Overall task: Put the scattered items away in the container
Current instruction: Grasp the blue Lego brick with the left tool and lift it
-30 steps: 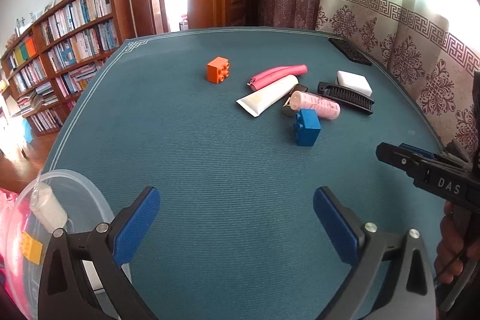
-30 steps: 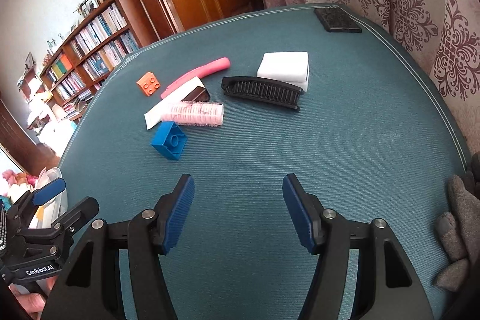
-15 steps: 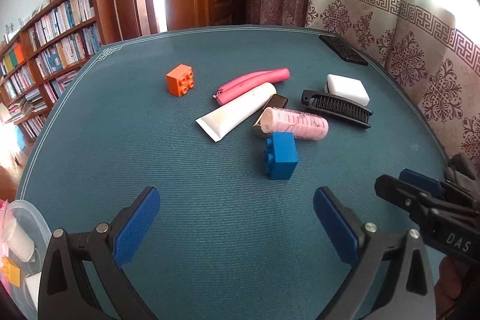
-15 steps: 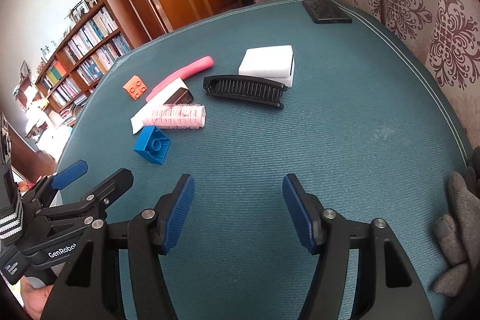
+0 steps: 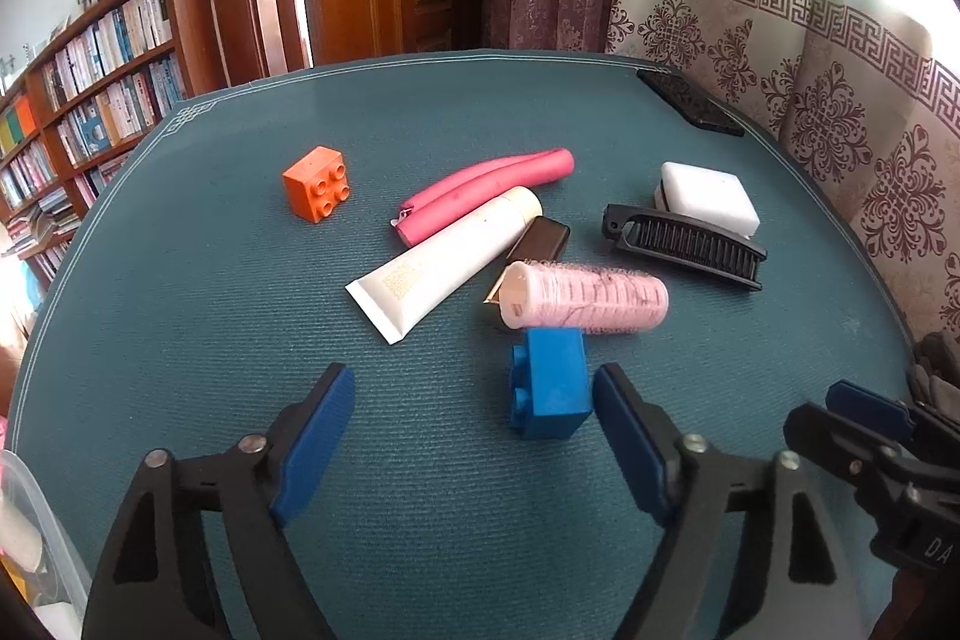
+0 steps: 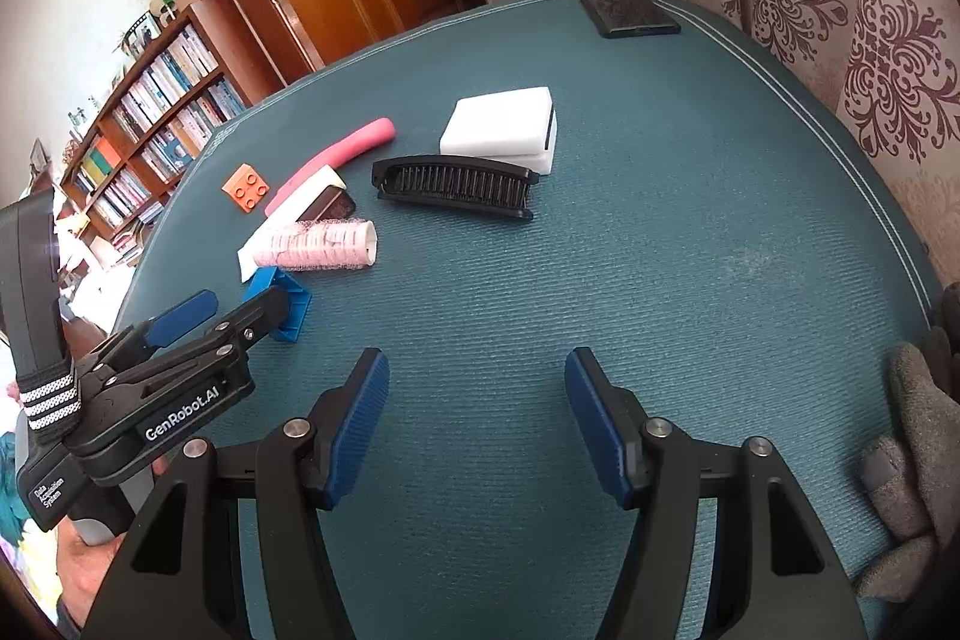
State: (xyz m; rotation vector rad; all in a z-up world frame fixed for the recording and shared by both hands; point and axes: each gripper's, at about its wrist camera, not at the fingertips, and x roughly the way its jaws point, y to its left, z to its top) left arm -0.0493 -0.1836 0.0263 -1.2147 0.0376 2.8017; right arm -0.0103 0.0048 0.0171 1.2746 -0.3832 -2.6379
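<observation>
A blue brick (image 5: 549, 382) lies on the teal table, just inside the right finger of my open left gripper (image 5: 474, 418); the jaws have narrowed but stand apart from it. Behind it lie a pink hair roller (image 5: 585, 297), a white tube (image 5: 444, 262), a pink pouch (image 5: 480, 190), an orange brick (image 5: 317, 183), a black comb (image 5: 684, 244) and a white sponge (image 5: 708, 196). My right gripper (image 6: 477, 409) hangs open over bare table, empty. The clear container's rim (image 5: 36, 508) shows at the lower left.
A black flat case (image 6: 630, 15) lies at the table's far right corner. A small brown box (image 5: 540, 239) sits under the tube's cap. A bookshelf (image 5: 78, 100), a wooden door and curtains stand behind. A grey glove (image 6: 912, 448) rests at the table's right edge.
My left gripper has swung right from the container and moved forward to the blue brick, its jaws narrowing. The right gripper has edged slightly forward.
</observation>
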